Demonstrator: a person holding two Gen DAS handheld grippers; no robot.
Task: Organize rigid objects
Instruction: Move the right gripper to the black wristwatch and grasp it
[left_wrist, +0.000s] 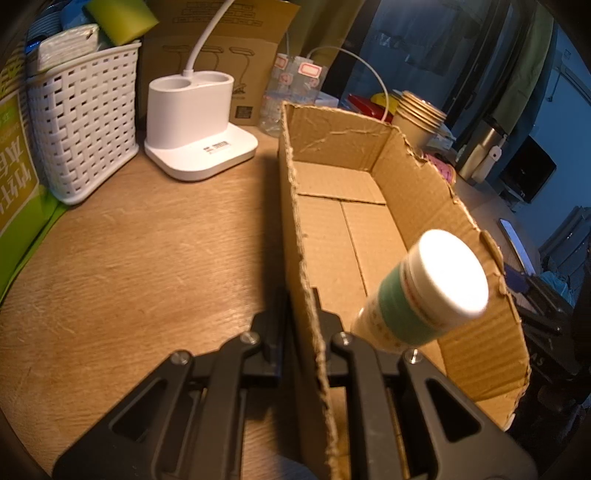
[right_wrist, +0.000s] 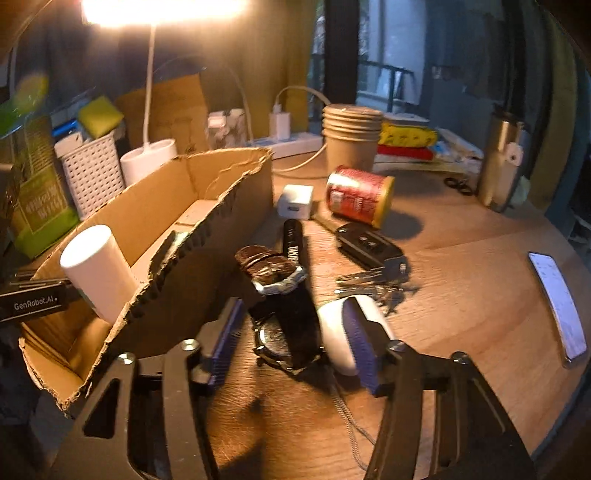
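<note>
Fingers (right_wrist: 360, 347) astride wristwatch (right_wrist: 284, 325) on table (right_wrist: 461, 295)

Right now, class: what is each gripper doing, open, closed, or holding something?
Left gripper: shut on the cardboard box wall.
Right gripper: open around the black watch, pads not yet pressing.

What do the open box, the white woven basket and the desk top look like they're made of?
Box: corrugated cardboard, matte brown, with fluting visible along its torn rim. Basket: likely moulded plastic, glossy white, with a uniform lattice of holes. Desk top: wood or wood-look laminate, with visible grain; which one is unclear.
</note>
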